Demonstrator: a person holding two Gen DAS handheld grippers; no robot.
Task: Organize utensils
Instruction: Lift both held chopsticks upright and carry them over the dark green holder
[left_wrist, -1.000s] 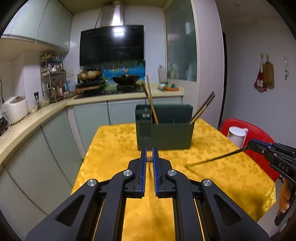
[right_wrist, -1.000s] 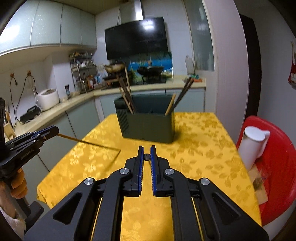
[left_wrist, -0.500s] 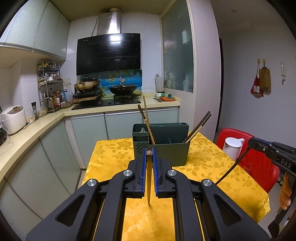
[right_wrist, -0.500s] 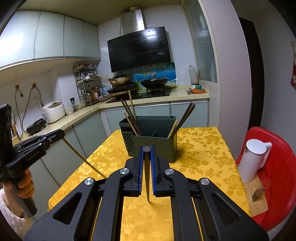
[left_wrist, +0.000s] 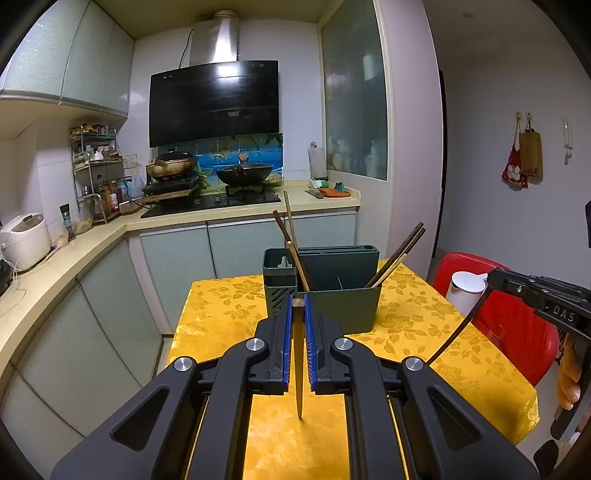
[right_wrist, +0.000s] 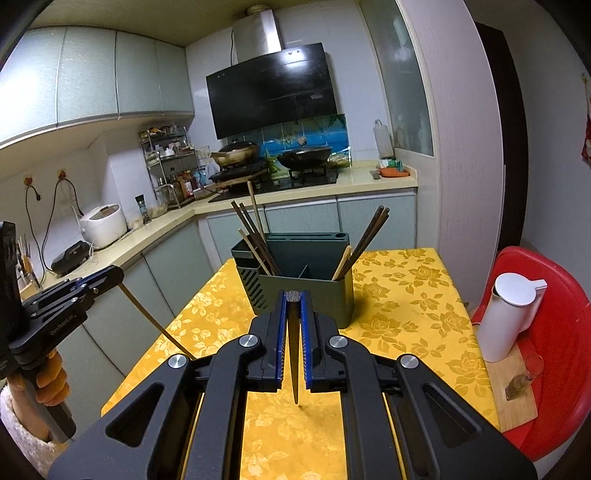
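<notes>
1. Left gripper (left_wrist: 298, 306): we are seeing its blue-padded fingers (left_wrist: 285, 350) closed on a light chopstick (left_wrist: 298, 369), pinched near its thick end, thin tip hanging down above the desk (left_wrist: 221, 314). From the right wrist view the same gripper (right_wrist: 114, 275) is sitting at the left edge, chopstick slanting down and to the right toward the yellow cloth.
2. Utensil holder (left_wrist: 340, 306): dark green box standing on the yellow floral cloth, just beyond both grippers. Chopsticks already in it are leaning out of the left compartment (left_wrist: 291, 236) and the right corner (left_wrist: 399, 254).
3. Right gripper (right_wrist: 293, 297): its fingers (right_wrist: 306, 347) are clamped on a dark chopstick (right_wrist: 293, 358), thick end up at the tips, point hanging down over the desk. In the left wrist view this gripper (left_wrist: 493, 277) is entering from the right, dark chopstick angling down and left.
4. White jug (right_wrist: 506, 317): standing on a wooden board on the red chair (right_wrist: 554, 332), right of the desk, well apart from the holder.
5. Neither held chopstick is touching the holder.
</notes>
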